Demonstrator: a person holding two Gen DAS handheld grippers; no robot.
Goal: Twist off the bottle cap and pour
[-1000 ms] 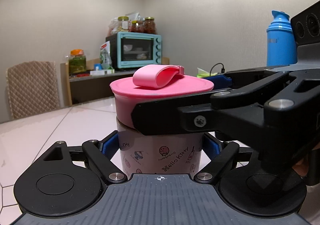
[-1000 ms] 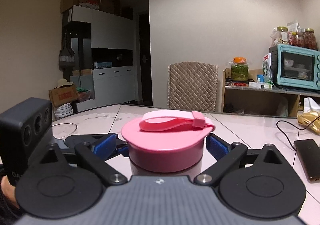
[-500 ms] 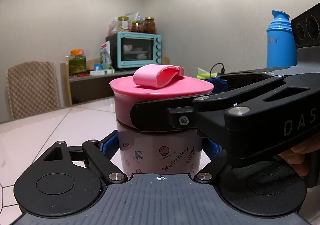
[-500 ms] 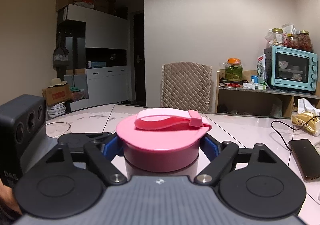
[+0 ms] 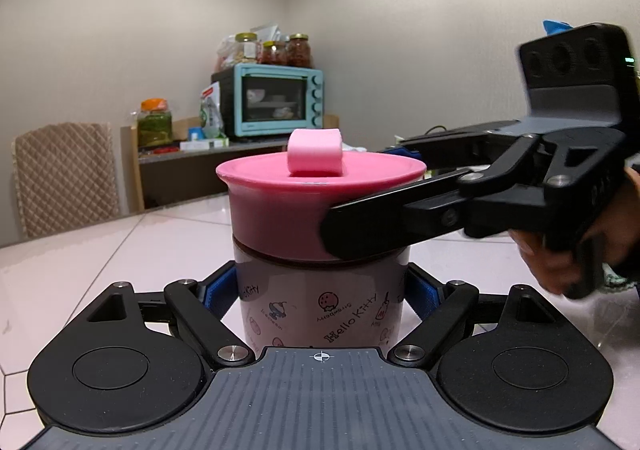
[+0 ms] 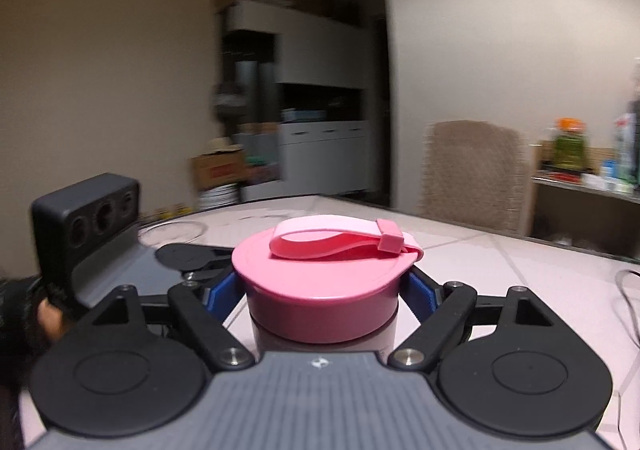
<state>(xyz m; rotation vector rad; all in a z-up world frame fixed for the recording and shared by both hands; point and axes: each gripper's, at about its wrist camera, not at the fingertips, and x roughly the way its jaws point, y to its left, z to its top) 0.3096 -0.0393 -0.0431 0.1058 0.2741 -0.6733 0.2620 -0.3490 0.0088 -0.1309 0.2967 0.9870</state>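
A pale pink Hello Kitty bottle [image 5: 320, 302] stands upright on the white tiled table. Its pink screw cap [image 5: 280, 202] carries a pink loop strap [image 5: 315, 157]. My left gripper [image 5: 320, 290] is shut on the bottle's body, blue pads on both sides. My right gripper [image 6: 324, 290] is shut on the cap [image 6: 320, 290], whose strap [image 6: 344, 242] lies across the top. In the left wrist view the right gripper [image 5: 460, 206] reaches in from the right, one finger across the cap's side. The right wrist view is motion-blurred.
A quilted chair [image 5: 66, 174] stands behind the table. A teal toaster oven [image 5: 276, 100] with jars sits on a shelf at the back. A cable [image 6: 628, 290] lies at the table's right edge. The left gripper's body [image 6: 86, 226] shows at left in the right wrist view.
My right gripper has swung around the bottle, turning the cap: the strap now points end-on at the left camera. The bottle body and my left gripper have stayed in place.
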